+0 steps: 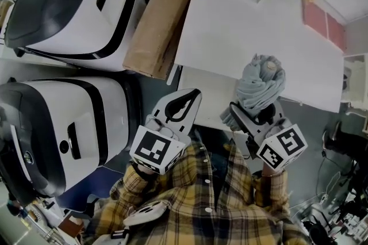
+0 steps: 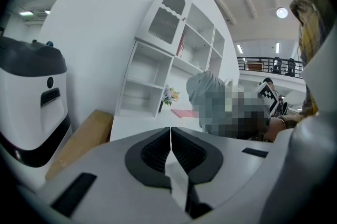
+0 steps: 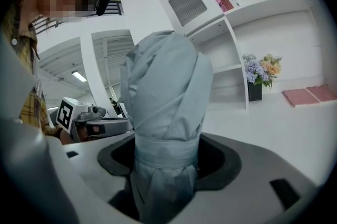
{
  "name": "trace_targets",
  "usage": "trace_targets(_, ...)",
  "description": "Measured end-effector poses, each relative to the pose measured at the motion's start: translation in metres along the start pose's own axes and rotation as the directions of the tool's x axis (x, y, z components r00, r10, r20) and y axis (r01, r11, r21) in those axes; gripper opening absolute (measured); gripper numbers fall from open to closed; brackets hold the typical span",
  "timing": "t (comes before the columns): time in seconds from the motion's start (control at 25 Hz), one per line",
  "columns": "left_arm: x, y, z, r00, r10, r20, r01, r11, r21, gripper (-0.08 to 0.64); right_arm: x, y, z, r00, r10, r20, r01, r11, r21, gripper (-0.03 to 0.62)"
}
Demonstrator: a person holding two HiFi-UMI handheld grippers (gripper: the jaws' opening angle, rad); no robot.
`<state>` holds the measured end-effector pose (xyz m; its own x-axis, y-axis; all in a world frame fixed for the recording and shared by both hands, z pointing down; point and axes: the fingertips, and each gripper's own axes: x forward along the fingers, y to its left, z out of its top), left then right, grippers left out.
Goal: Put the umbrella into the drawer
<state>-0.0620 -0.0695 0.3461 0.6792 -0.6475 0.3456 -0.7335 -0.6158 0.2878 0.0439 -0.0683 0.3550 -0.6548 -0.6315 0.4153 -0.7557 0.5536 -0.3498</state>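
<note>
Your right gripper (image 3: 166, 165) clamps the folded grey-blue fabric umbrella (image 3: 166, 86), its long axis pointing far, over the white desk's (image 1: 247, 31) near edge. Your left gripper (image 2: 170, 149), jaws together and empty, sits nearer the white panel (image 1: 202, 97) below, likely the drawer.

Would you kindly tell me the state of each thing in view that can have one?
umbrella, folded, with its strap wrapped round it
right claw, shut on the umbrella
left claw, shut, holding nothing
cabinet door, shut
</note>
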Motion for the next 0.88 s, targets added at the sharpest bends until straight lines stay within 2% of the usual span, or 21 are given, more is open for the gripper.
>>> trace_targets(0.28, 0.010, 0.007, -0.020, 0.999, -0.020, -0.041, 0.020, 1.000, -0.012, 0.025, 0.021, -0.012, -0.030, 0.998, -0.012, -0.063, 0.010, 1.000, -0.021, 0.313)
trace_targets(0.64, 0.028, 0.013, -0.060, 0.992, -0.031, -0.119, 0.026, 0.999, -0.040, 0.025, 0.048, -0.035, -0.074, 0.992, -0.027, -0.125, 0.015, 0.996, -0.092, 0.313)
trace_targets(0.88, 0.038, 0.015, -0.081, 0.988, -0.029, -0.152, 0.020, 0.998, -0.055, 0.025, 0.064, -0.049, -0.114, 0.978, -0.055, -0.203, 0.024, 0.988, -0.153, 0.313)
